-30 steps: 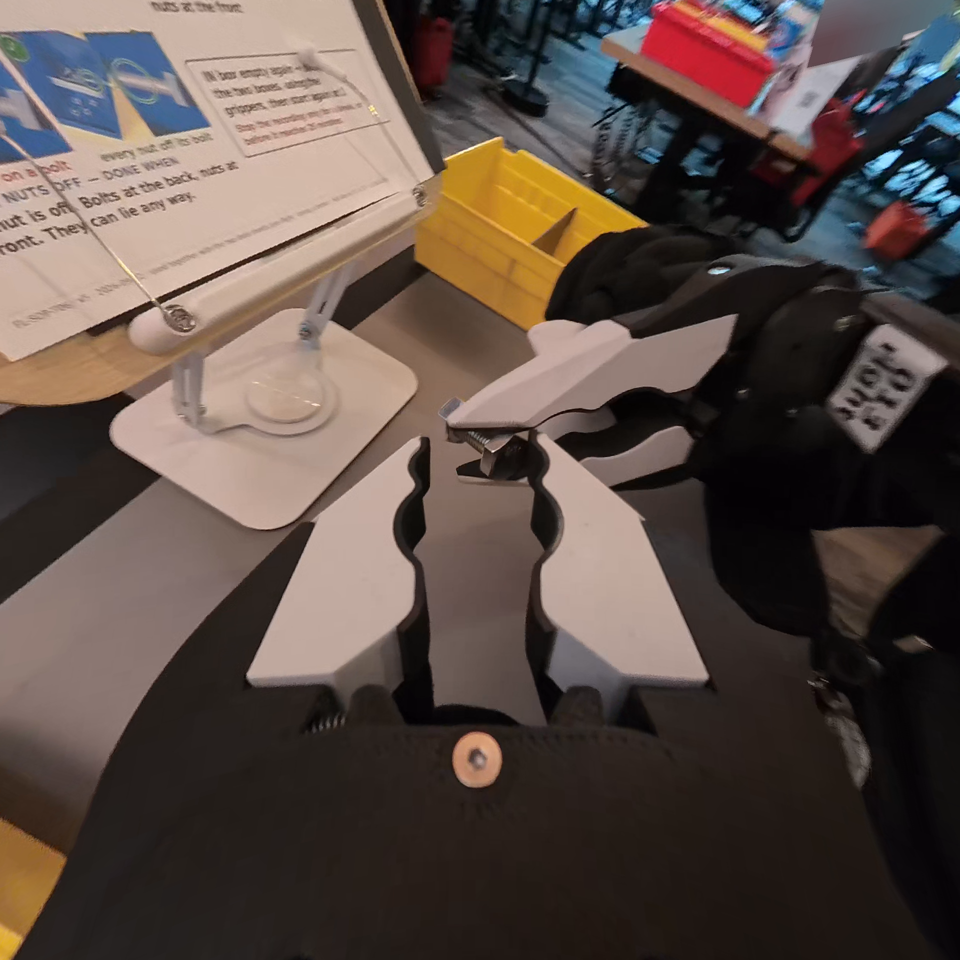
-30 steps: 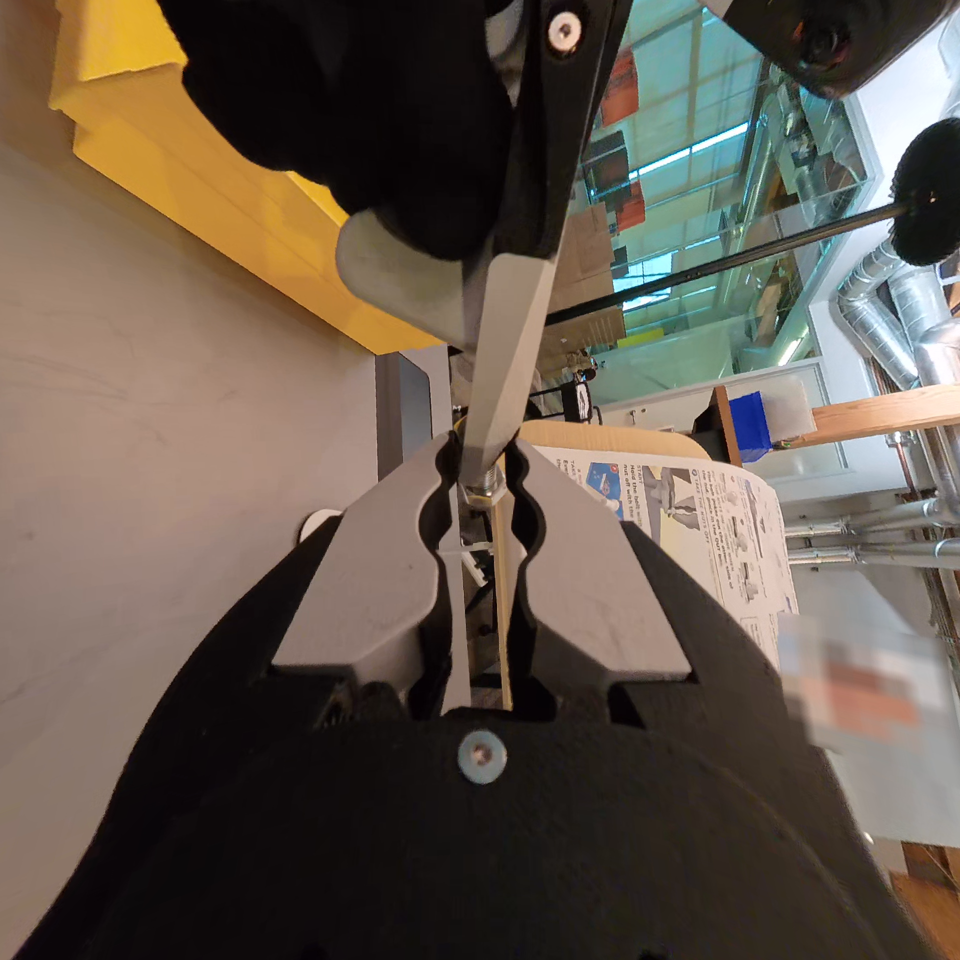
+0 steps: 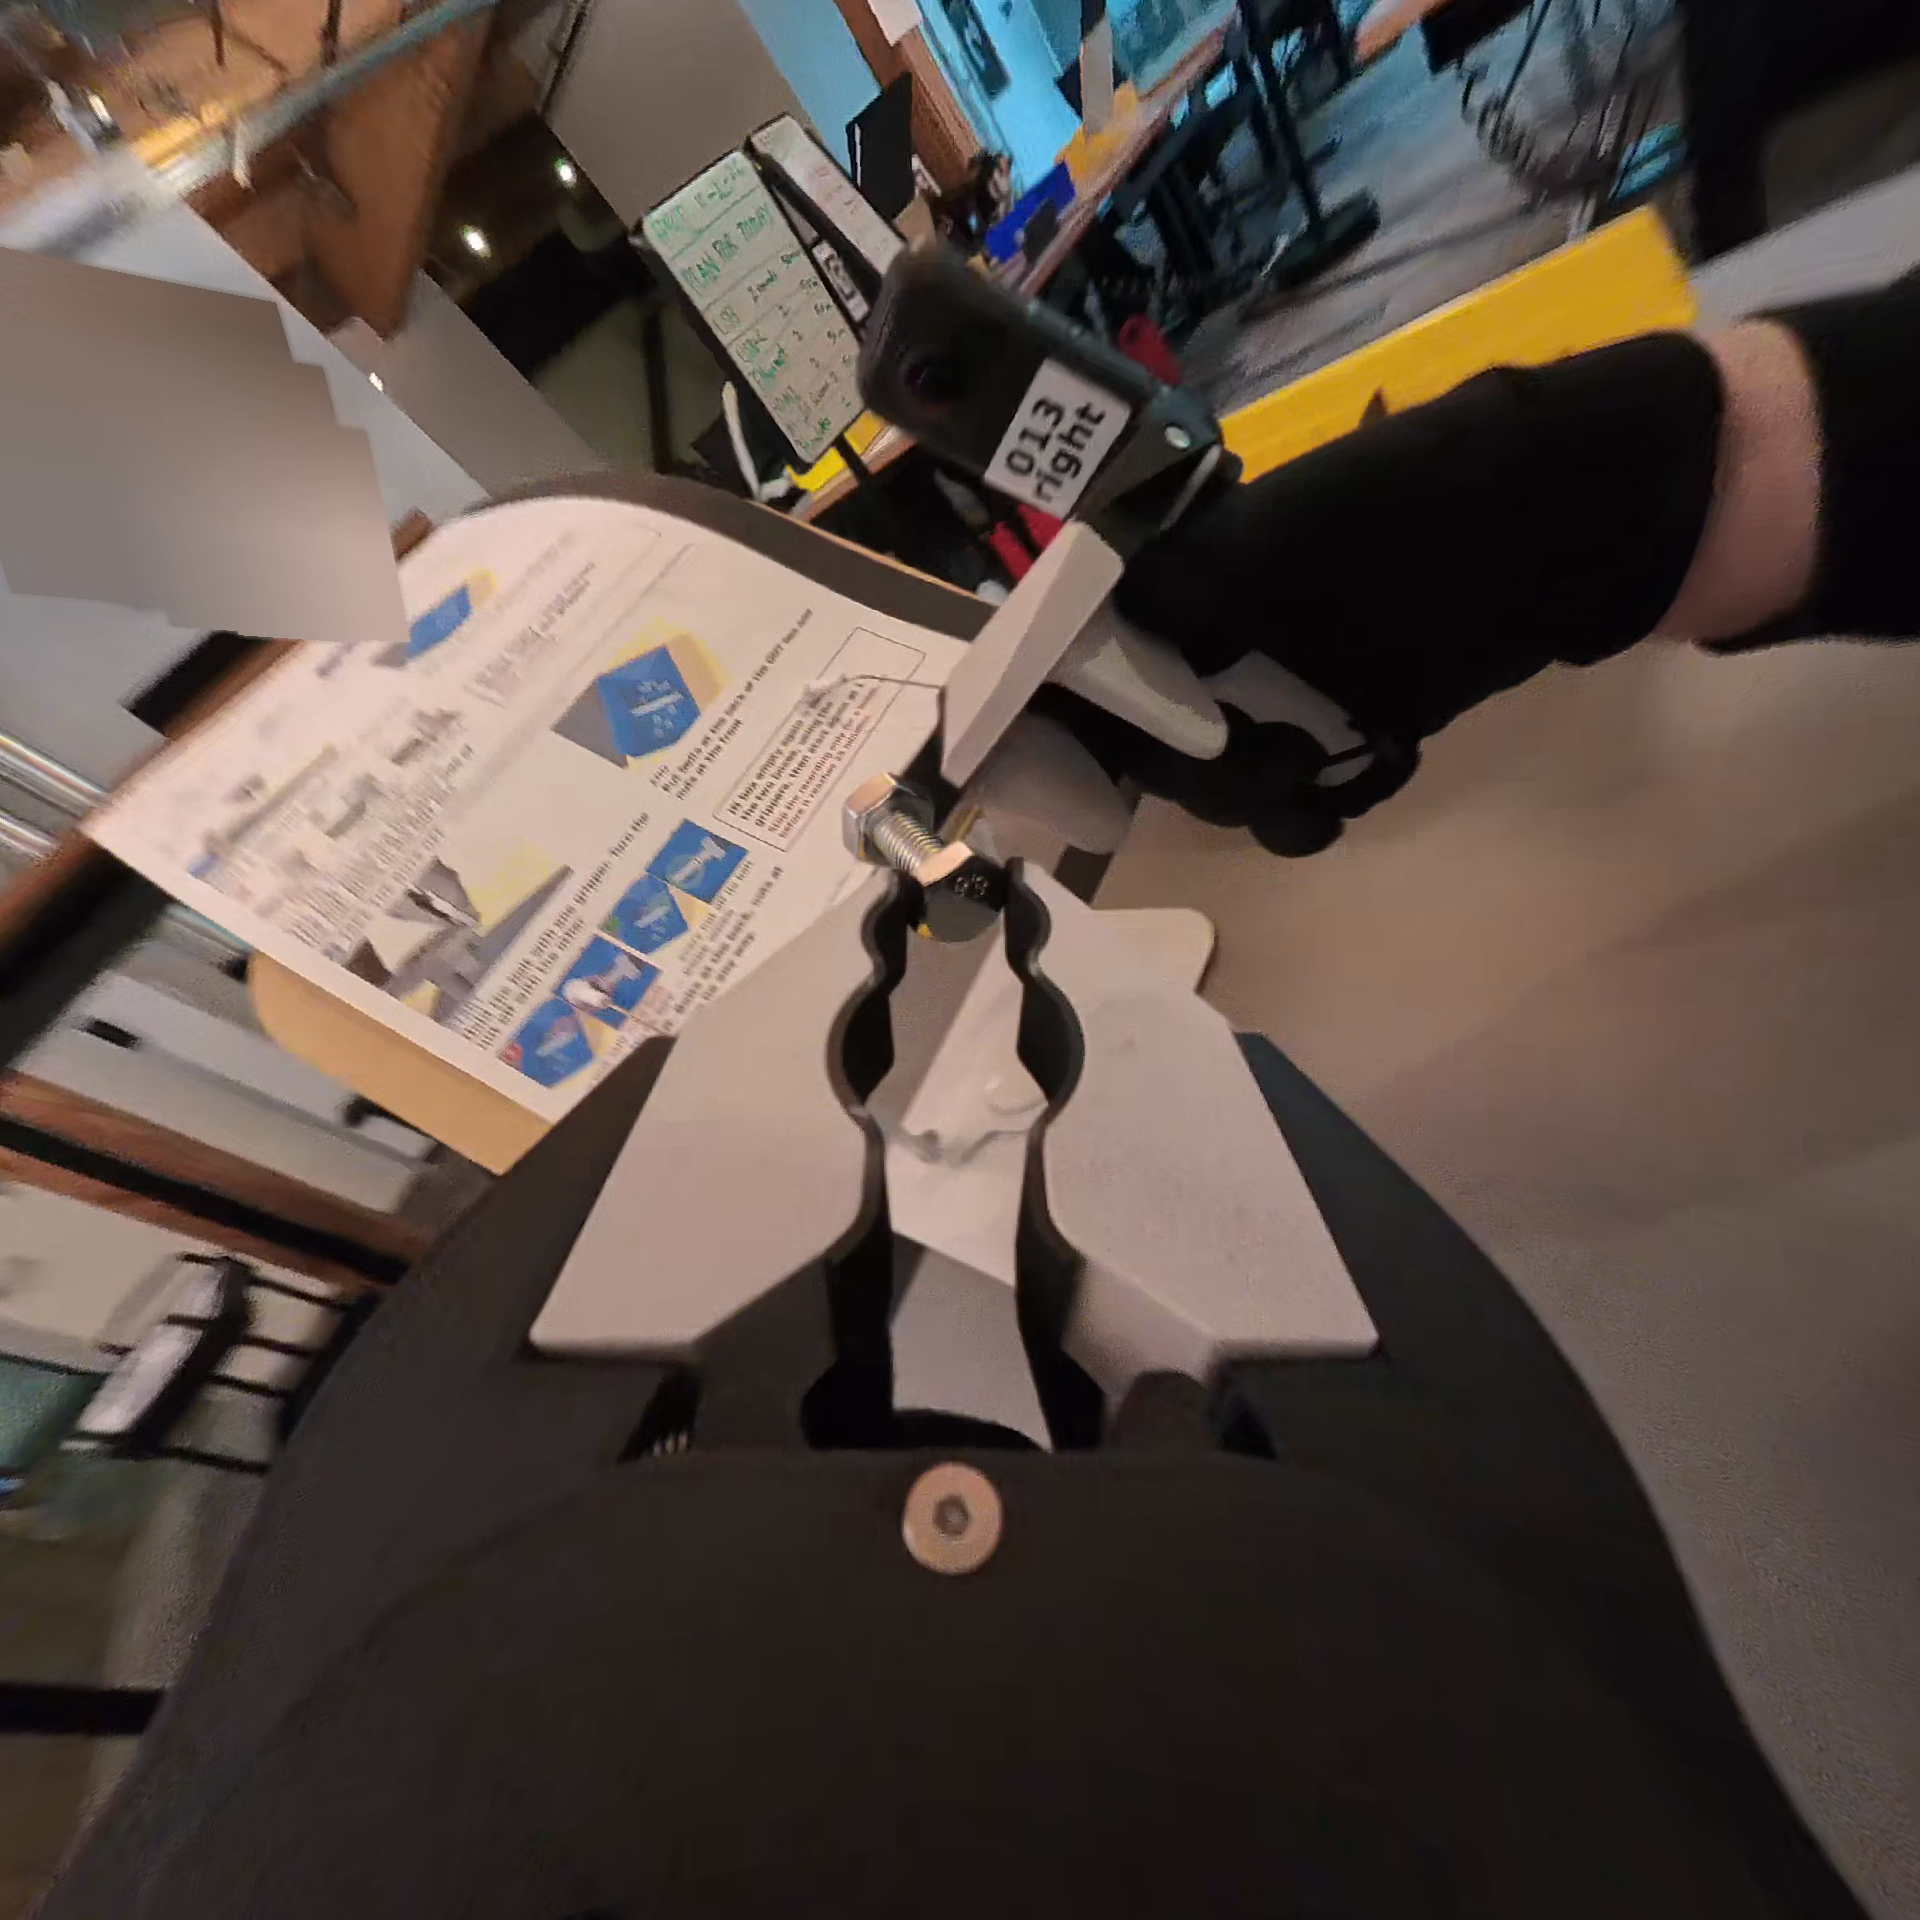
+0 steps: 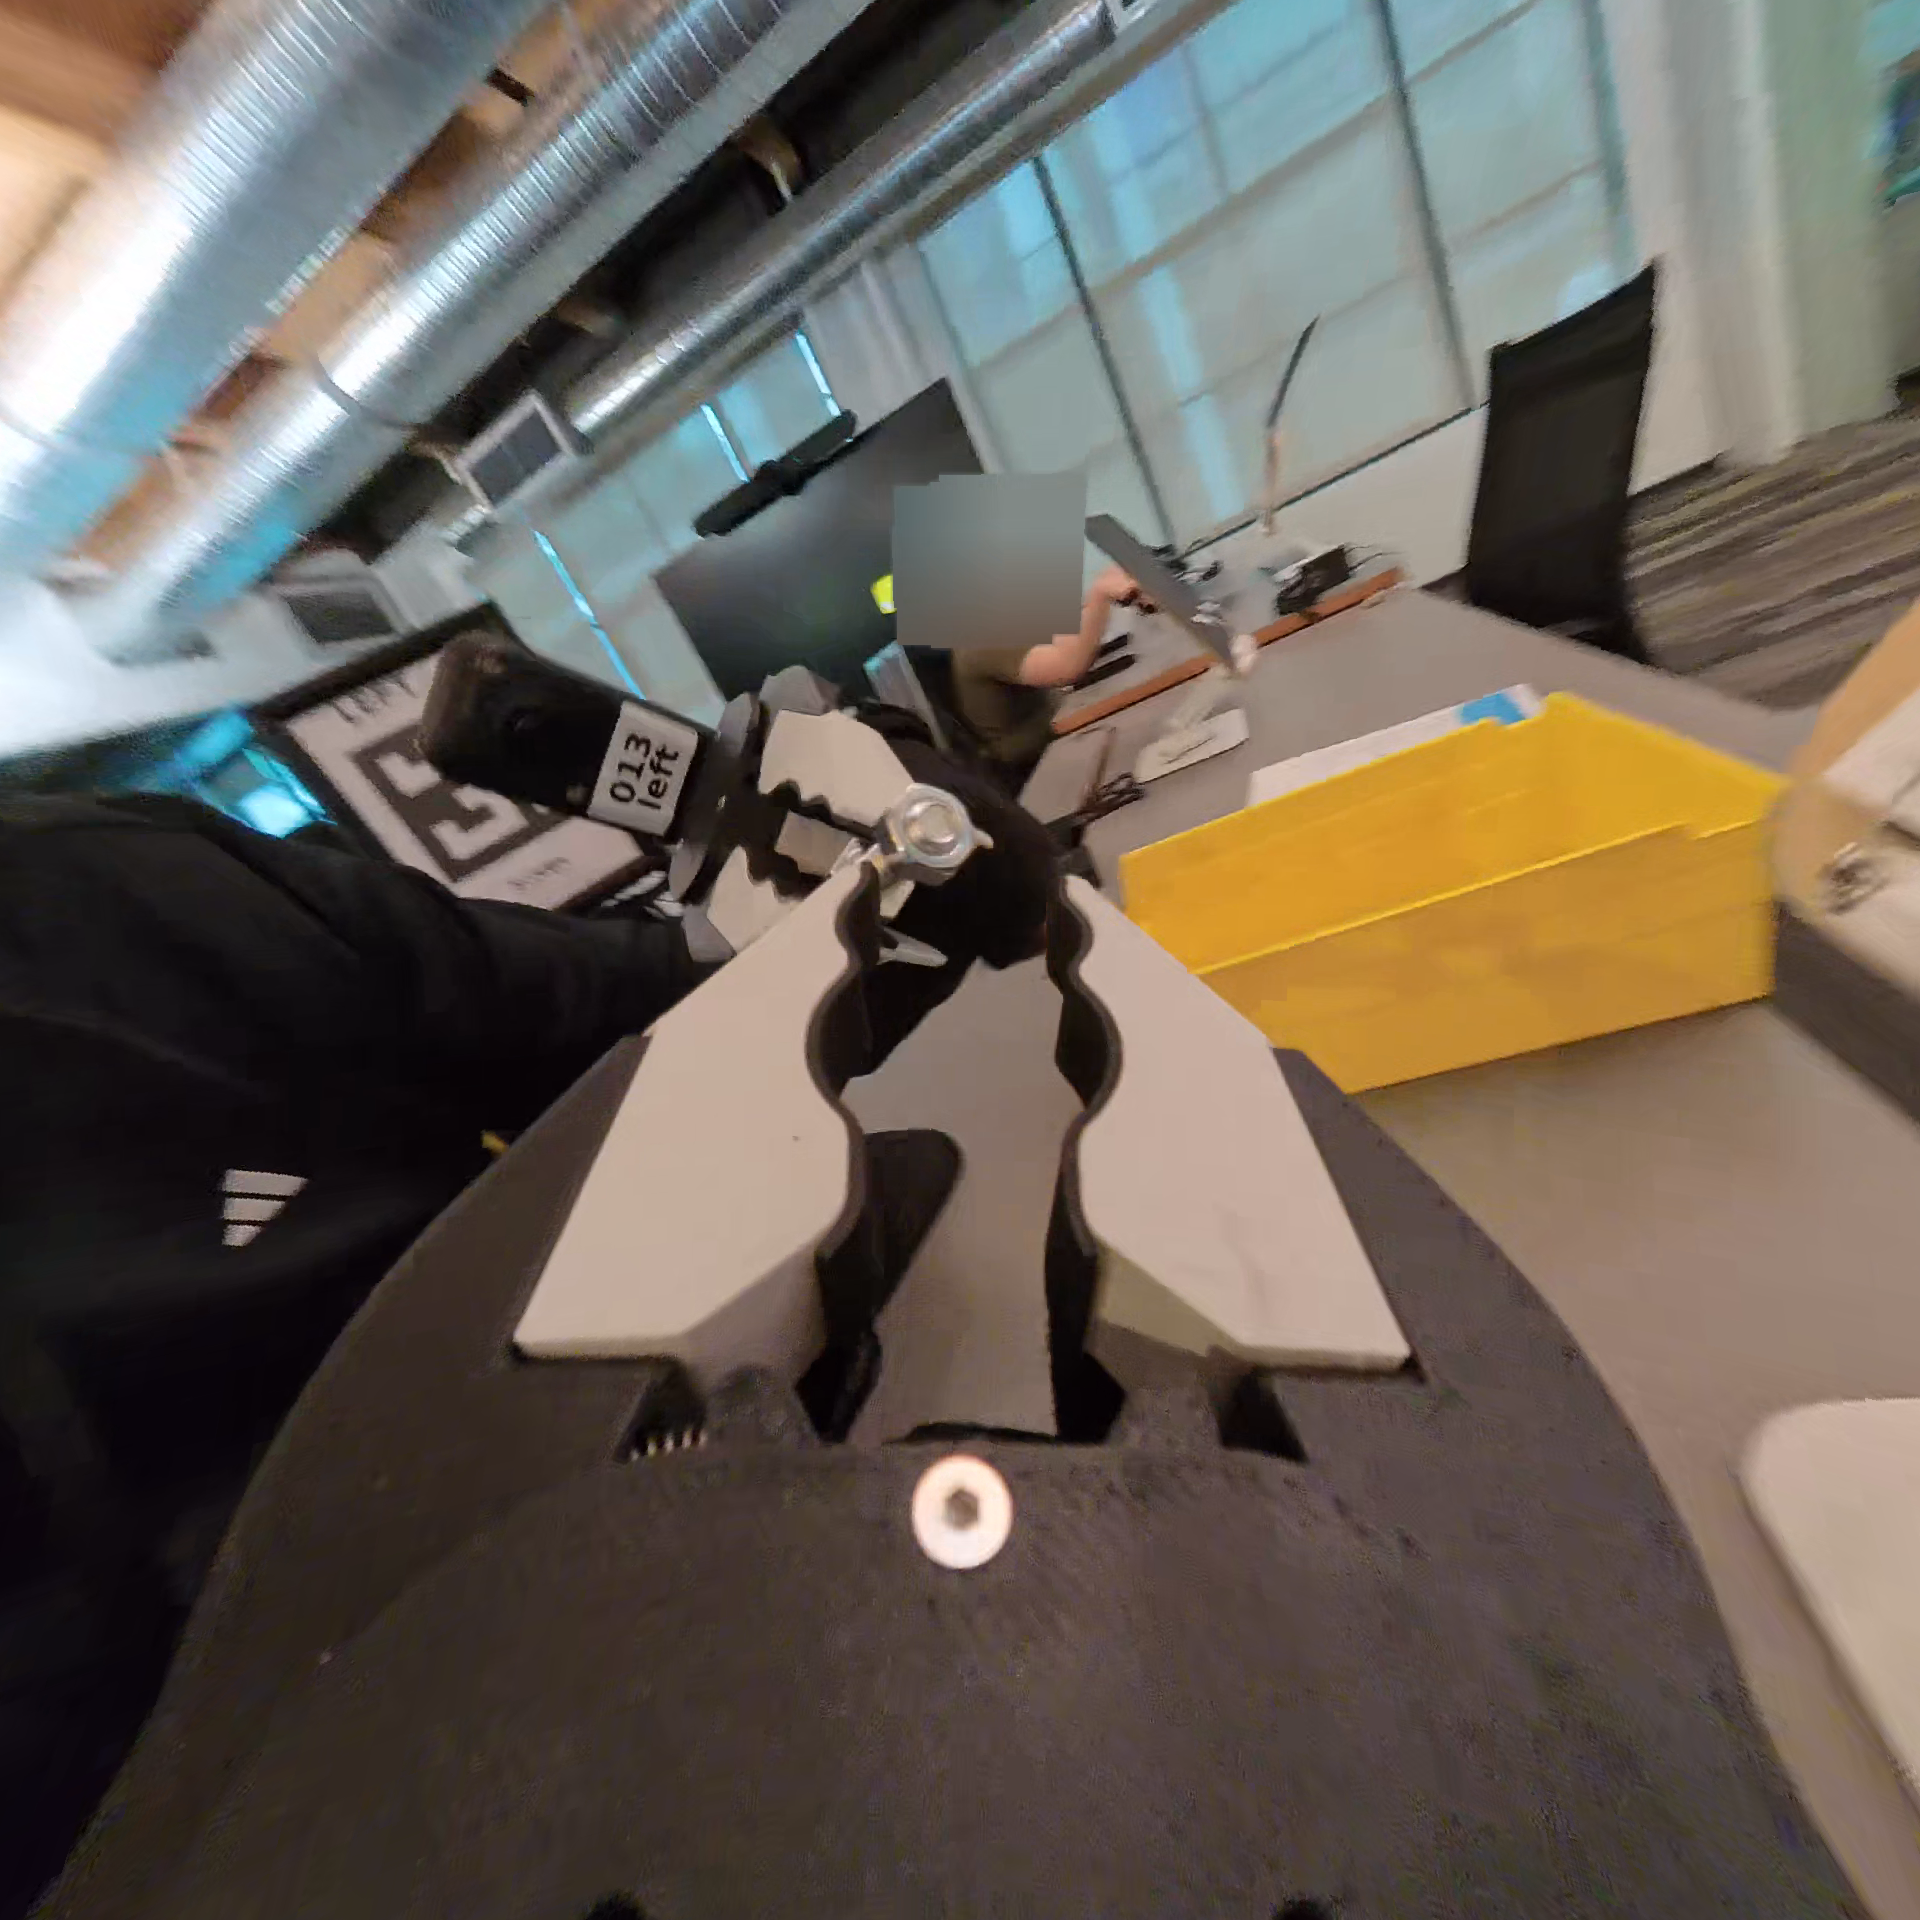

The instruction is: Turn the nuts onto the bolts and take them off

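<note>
Between the grippers: the left gripper [image 3: 951, 906] grips the bolt [image 3: 940, 868] by its head; the right gripper [image 4: 961, 894] stands close on the nut [image 3: 881, 812] end, its fingers apart; little room is left between the two
Behind the bolt: the tilted instruction board [image 3: 540, 821] rises just past it and blocks that side; its white stand base [image 3: 1153, 940] lies on the surface below
Right side: the grey surface [image 3: 1558, 1039] lies bare there; a gloved hand [image 3: 1455, 561] fills the air above it
Far edge: the yellow bin [image 4: 1455, 914] walls off the surface beyond the right gripper; the bare strip in front of it gives passage
</note>
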A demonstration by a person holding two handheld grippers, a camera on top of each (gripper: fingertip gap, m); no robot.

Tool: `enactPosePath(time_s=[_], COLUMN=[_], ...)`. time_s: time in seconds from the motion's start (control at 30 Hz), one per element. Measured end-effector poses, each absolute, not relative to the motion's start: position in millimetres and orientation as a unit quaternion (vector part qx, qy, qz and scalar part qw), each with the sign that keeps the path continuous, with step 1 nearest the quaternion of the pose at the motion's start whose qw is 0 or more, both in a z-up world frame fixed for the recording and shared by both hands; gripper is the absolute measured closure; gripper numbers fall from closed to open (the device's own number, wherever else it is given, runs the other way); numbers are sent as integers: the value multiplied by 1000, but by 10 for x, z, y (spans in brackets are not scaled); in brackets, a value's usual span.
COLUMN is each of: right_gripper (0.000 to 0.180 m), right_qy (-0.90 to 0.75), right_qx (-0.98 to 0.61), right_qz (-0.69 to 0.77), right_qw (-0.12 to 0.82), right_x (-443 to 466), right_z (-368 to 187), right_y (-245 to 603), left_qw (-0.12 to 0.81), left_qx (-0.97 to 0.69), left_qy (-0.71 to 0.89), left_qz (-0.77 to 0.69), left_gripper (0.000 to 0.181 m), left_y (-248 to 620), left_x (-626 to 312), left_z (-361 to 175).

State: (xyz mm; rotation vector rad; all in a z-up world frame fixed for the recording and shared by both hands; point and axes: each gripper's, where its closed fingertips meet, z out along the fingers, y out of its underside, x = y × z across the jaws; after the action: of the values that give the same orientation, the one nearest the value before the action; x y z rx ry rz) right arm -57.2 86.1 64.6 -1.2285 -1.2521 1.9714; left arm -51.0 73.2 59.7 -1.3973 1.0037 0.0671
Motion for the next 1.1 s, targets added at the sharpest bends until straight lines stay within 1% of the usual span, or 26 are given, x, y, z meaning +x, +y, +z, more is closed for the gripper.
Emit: enactPosePath(time_s=[0.07,0.13,0.2,0.33,0.47,0.5,0.53,0.63,0.67,0.73,0.8,0.87,0.93,1.0,1.1], right_gripper=[147,158,162,162,163,163,163,162,162,162,162,162,162,162,163], right_qy=[-449,-436,-427,-436,-448,-456,-468,-516,-530,-547,-558,-566,-569,-566,-571], right_qx=[-441,-414,-405,-401,-411,-416,-425,-445,-450,-453,-455,-451,-447,-443,-441], right_qz=[749,775,786,781,758,746,726,653,628,593,568,548,539,538,527], right_qw=[207,193,188,197,234,250,272,330,349,378,400,419,431,440,449], right_x=[-590,-561,-538,-500,-482,-470,-459,-382,-345,-258,-169,-81,0,68,144], right_z=[635,711,745,756,748,746,731,688,684,717,756,788,819,857,863], right_y=[783,737,740,739,803,832,868,962,994,1050,1102,1146,1184,1219,1258], left_qw=[649,647,648,654,653,651,646,611,605,590,552,554,533,533,528], left_qx=[-599,-595,-593,-590,-607,-615,-627,-673,-680,-687,-706,-691,-692,-676,-665], left_qy=[463,469,470,466,450,443,434,393,373,357,363,365,363,355,343], left_qz=[70,85,86,82,58,43,20,-140,-180,-231,-256,-286,-326,-365,-402], left_gripper=[165,165,165,165,163,160,152,132,129,133,131,137,136,138,137], left_y=[725,732,730,731,794,815,834,815,839,901,981,1040,1095,1145,1208], left_x=[-443,-407,-386,-352,-352,-354,-351,-209,-183,-125,-39,49,145,215,269], left_z=[591,575,568,570,544,530,512,502,530,524,412,474,462,497,506])
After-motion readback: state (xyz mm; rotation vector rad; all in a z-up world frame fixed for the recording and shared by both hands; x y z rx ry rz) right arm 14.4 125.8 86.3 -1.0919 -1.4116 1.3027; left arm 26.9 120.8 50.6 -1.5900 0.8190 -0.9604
